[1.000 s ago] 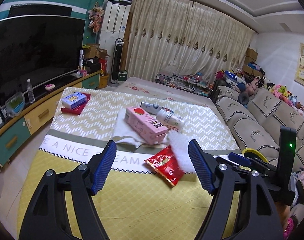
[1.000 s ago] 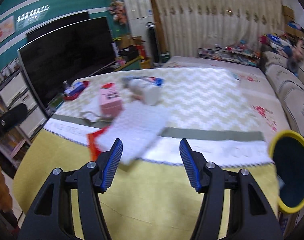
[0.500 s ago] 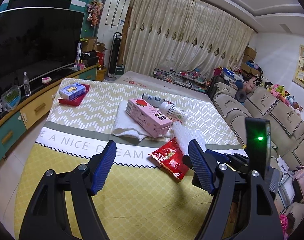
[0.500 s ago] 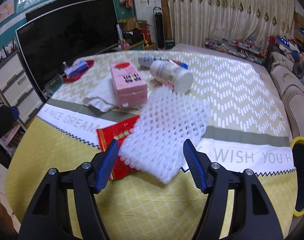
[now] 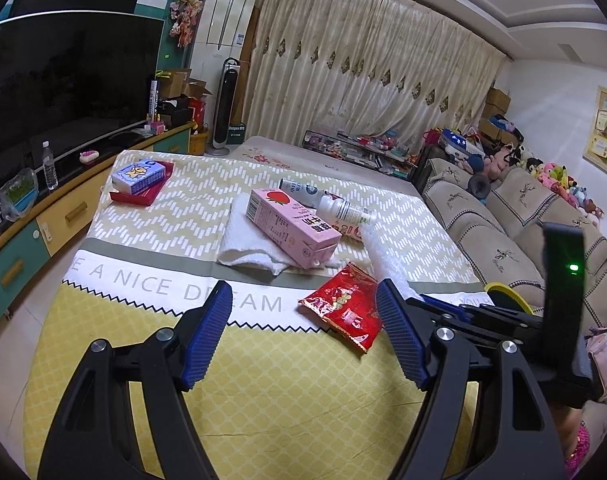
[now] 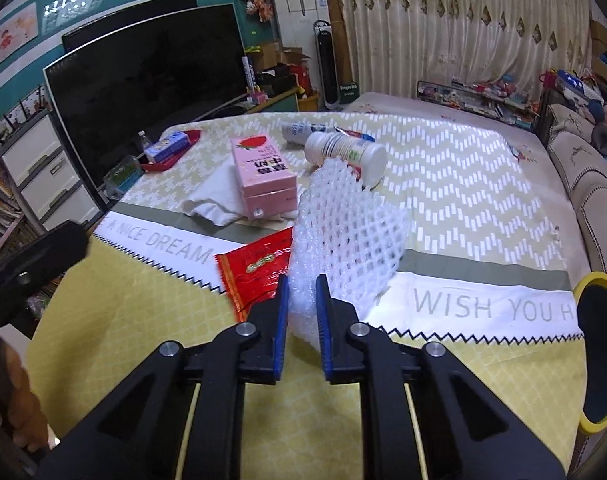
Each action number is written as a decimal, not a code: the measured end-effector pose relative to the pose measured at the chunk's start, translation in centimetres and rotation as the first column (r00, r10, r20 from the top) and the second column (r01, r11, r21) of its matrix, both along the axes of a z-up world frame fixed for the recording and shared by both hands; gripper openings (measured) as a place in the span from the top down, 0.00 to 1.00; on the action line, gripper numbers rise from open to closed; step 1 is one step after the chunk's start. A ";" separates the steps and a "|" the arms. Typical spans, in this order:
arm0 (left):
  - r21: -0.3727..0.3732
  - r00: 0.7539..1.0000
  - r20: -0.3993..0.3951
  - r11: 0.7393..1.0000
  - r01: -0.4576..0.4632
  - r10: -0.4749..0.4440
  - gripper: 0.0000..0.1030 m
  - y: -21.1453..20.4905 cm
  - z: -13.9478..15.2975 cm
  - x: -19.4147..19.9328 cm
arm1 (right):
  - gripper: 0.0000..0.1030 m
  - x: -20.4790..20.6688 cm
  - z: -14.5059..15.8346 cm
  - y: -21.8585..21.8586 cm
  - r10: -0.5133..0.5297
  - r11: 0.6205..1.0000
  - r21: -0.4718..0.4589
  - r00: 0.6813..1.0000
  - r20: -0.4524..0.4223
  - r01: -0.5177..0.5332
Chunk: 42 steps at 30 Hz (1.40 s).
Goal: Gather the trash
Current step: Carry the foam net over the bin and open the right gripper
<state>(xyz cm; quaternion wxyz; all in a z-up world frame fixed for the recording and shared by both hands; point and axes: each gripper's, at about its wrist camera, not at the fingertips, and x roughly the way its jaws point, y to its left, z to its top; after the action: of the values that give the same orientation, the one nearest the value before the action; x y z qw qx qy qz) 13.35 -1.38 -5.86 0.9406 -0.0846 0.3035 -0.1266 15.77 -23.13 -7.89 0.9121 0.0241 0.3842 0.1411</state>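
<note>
So the right gripper (image 6: 302, 300) had its jaws pinching the near edge of the white foam mesh sleeve (image 6: 349, 228), lifted a bit off the yellow patterned counter (image 6: 123, 320); crinkly red snack wrapper (image 6: 259, 268) lay just left; left gripper (image 5: 303, 332) hovered, jaws spread wide, holding nothing

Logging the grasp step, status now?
Right gripper jaws shut on white foam net. Left gripper open, empty, hovering. Red snack wrapper beside net, untouched. Yellow-rimmed bin at right, path unblocked.
</note>
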 end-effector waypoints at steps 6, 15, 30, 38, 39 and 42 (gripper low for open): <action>0.002 1.000 0.002 1.000 0.012 -0.012 0.29 -0.6 0.0 -0.1 | 0.88 -1.9 1.5 -0.9 0.010 1.000 0.001 0.999 0.039 -0.010; 0.023 0.999 0.002 0.999 0.043 -0.043 0.28 -2.5 0.1 -0.3 | 0.88 -4.4 3.5 -5.2 -0.034 0.999 -0.010 0.996 0.085 0.035; 0.068 0.994 -0.033 0.992 0.102 -0.100 0.28 -6.2 -0.7 0.8 | 0.87 -5.8 0.8 -20.5 -0.401 0.913 -0.062 0.914 0.059 0.404; 0.090 0.987 -0.065 0.984 0.154 -0.149 0.28 -8.2 -2.1 2.5 | 0.63 -5.3 -3.6 -28.0 -0.580 0.809 -0.112 0.815 0.003 0.577; 0.099 0.984 -0.072 0.981 0.167 -0.161 0.28 -8.6 -2.3 2.8 | 0.62 -5.5 -3.9 -28.4 -0.589 0.804 -0.107 0.808 0.000 0.585; 0.127 0.977 -0.098 0.971 0.202 -0.190 0.28 -9.7 -3.2 3.9 | 0.62 -5.8 -4.2 -28.5 -0.594 0.801 -0.088 0.804 0.001 0.592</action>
<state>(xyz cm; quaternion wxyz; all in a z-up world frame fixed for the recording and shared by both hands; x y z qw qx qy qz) 17.27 -11.10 -9.08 0.9133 0.0051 0.3581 -0.1940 9.93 -51.58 -12.10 0.9055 0.1066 0.3750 -0.1677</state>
